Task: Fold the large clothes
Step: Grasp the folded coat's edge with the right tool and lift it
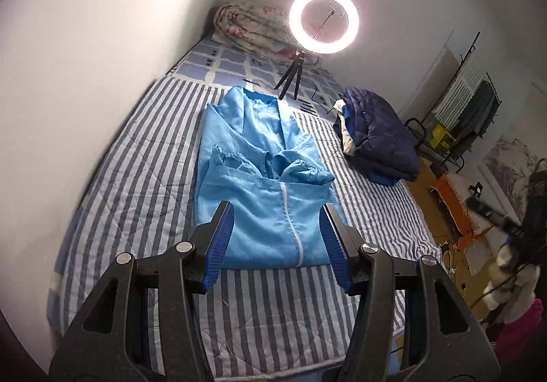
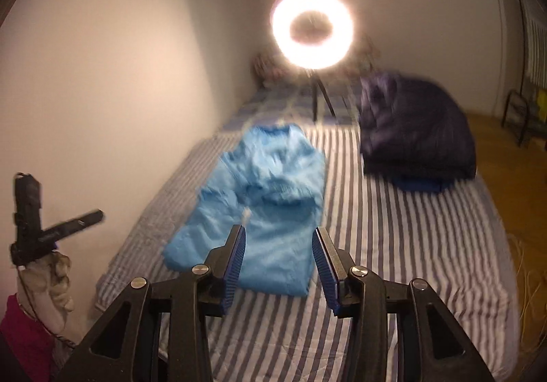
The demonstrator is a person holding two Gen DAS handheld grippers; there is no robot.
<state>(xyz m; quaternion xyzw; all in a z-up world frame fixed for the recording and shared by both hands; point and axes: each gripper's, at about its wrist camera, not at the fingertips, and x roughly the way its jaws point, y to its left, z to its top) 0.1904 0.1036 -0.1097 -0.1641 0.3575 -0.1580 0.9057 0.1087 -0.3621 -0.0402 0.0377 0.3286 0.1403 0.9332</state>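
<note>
Both claws, left claw [image 1: 277,238] and right claw [image 2: 278,260], are hanging half-open and empty above the bed [image 1: 136,149]; the blue jacket [image 1: 259,173] is lying lengthwise straight ahead, below them.

The light blue garment [image 1: 263,173] is thin, faintly shiny cloth with a white plastic-looking zipper, lying on the bed's [image 1: 143,156] matt quilted striped cotton, while each claw [image 1: 277,238] shows matt black plastic, ribbed blue pads [image 1: 218,245] and shiny metal screws.
</note>
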